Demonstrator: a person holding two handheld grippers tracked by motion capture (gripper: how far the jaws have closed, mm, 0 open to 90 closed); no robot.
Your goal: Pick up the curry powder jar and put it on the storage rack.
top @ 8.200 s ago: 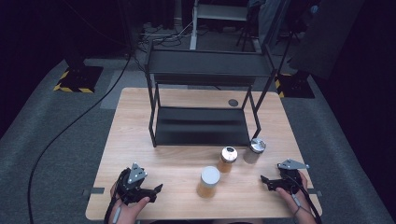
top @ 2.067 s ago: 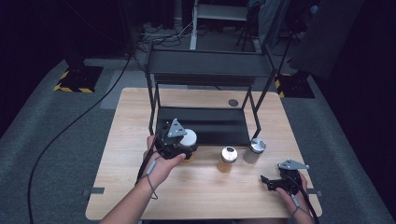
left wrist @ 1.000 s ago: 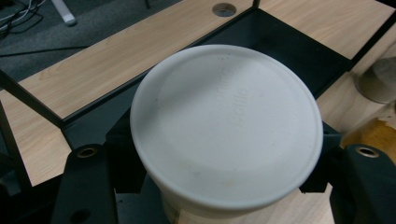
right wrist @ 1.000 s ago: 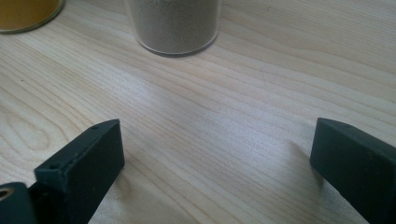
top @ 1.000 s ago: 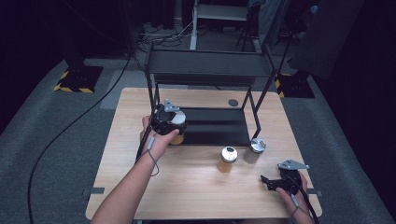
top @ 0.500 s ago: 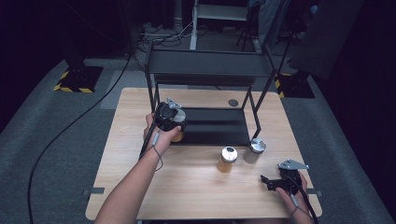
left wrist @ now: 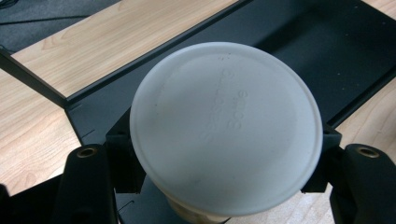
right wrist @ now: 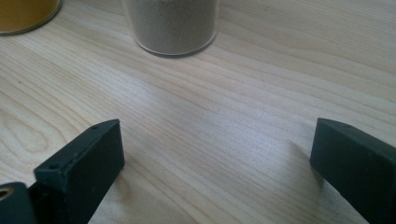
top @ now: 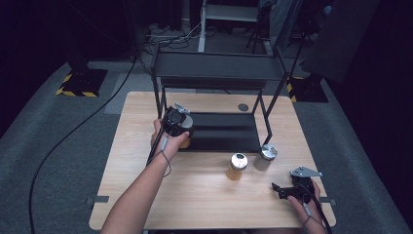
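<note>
At the rack's (top: 214,131) lower shelf, toward ten o'clock on the table (top: 136,117), the left gripper (top: 176,123) clenches the white-lidded jar (left wrist: 226,140), seemingly mid-placement; next it likely needs lowering and release, while the right gripper (top: 297,187) rests with jaws spread.

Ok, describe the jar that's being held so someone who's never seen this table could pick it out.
Find the black rack at the back of the table. At its lower shelf's front left corner, the left hand-held gripper clamps the jar. It alone has a plain white lid; the two jars standing free on the wood have darker, metallic-looking tops.
</note>
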